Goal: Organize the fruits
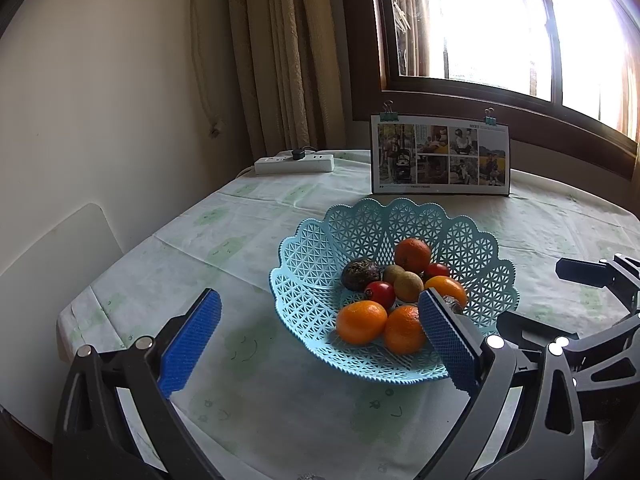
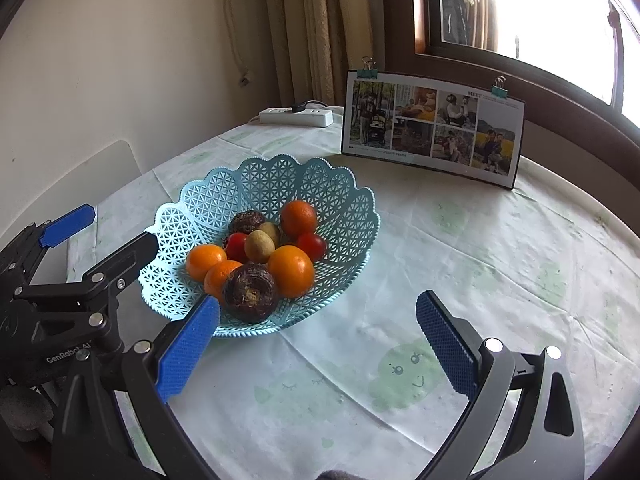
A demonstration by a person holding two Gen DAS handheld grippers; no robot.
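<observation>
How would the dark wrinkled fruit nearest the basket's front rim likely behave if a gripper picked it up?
The dark wrinkled fruit looks round, so it would probably roll if released. Its shrivelled skin suggests decent grip, perhaps some give. Lifting it may shift the oranges touching it in the blue basket.

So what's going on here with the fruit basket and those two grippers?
A person holds a two-finger gripper in each hand over a cloth-covered table. The fruit, oranges, small red ones, brownish ones and dark wrinkled ones, all sits in the blue lattice basket. The left gripper and right gripper both hang open and empty at the basket's near side. No fruit shows on the cloth.
</observation>
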